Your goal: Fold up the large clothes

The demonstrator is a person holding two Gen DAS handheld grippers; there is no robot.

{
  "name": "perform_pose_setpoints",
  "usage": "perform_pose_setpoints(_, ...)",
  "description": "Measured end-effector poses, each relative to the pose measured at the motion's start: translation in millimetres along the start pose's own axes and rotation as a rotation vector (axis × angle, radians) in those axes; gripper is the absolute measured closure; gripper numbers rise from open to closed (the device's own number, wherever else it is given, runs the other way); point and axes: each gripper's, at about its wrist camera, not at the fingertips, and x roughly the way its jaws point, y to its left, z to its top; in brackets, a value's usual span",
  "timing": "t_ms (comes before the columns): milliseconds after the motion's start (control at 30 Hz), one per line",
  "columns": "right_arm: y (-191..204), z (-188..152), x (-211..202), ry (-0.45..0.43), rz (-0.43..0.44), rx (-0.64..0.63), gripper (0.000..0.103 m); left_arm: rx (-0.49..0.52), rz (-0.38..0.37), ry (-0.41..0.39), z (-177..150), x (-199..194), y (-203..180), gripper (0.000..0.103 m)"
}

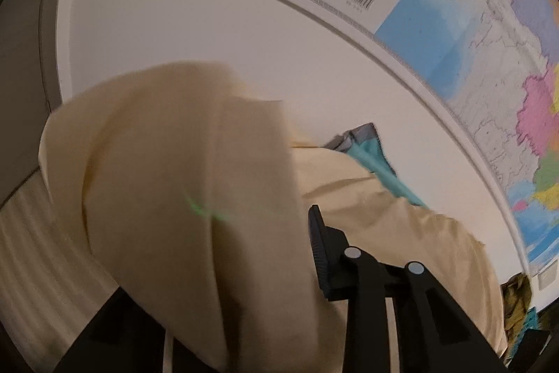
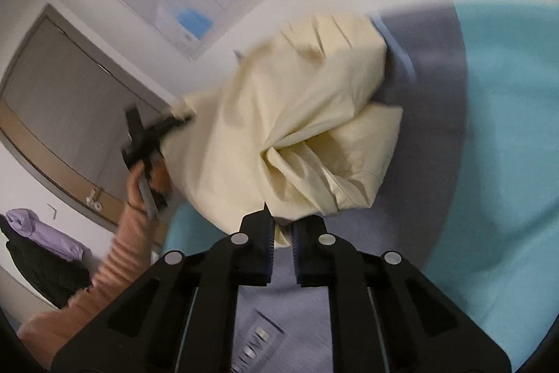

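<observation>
A large cream garment [image 1: 174, 180] hangs bunched in the air between both grippers. In the left wrist view it drapes over my left gripper [image 1: 279, 226] and hides the left finger. The right finger [image 1: 318, 254] shows with cloth against its inner face. From the right wrist view, a hand in a peach sleeve [image 2: 118, 250] holds that left gripper [image 2: 174, 123], with the garment's [image 2: 279, 114] far end caught at its tip. My right gripper [image 2: 282, 233] is shut on a gathered fold at the near end.
Below lies a teal sheet [image 2: 506, 128] with a grey-lilac cloth [image 2: 433, 65] on it. A coloured map [image 1: 471, 58] hangs on the white wall. A grey panel [image 2: 70, 93] and purple and black clothes [image 2: 42, 233] are at the left. Olive fabric [image 1: 517, 299] sits low right.
</observation>
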Motion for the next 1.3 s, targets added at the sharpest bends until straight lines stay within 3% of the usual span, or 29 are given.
perform_pose_setpoints(133,-9,-8,12,0.032,-0.011,0.039,0.089,0.025,0.09,0.078,-13,22,3,0.061)
perform_pose_setpoints(233,0,-4,6,0.023,-0.06,-0.005,0.08,0.027,0.101,0.067,-16,12,6,0.054)
perform_pose_setpoints(267,5,-4,2,0.023,-0.071,-0.021,0.073,0.033,0.109,0.067,-16,6,6,0.047)
perform_pose_setpoints(367,12,0,-9,0.009,-0.108,-0.059,0.056,0.064,0.118,0.038,-20,-15,6,0.041)
perform_pose_setpoints(467,16,5,-25,-0.02,-0.156,-0.086,0.055,0.101,0.132,0.0,-31,-46,7,0.03)
perform_pose_setpoints(533,19,8,-36,-0.055,-0.199,-0.099,0.05,0.134,0.148,-0.02,-37,-62,4,0.028)
perform_pose_setpoints(667,31,23,-60,-0.149,-0.23,-0.139,0.049,0.195,0.113,-0.06,-47,-82,-9,0.026)
perform_pose_setpoints(833,50,48,-44,-0.17,-0.188,-0.199,0.046,0.299,0.042,-0.071,-58,-87,-47,0.023)
perform_pose_setpoints(1000,38,68,9,-0.074,-0.144,-0.149,0.049,0.324,-0.006,0.003,-73,-58,-71,0.021)
perform_pose_setpoints(1133,15,49,41,0.007,-0.136,-0.084,0.049,0.322,0.007,0.032,-83,-42,-73,0.018)
perform_pose_setpoints(1300,11,44,40,0.023,-0.124,-0.072,0.049,0.316,0.028,0.032,-85,-48,-76,0.018)
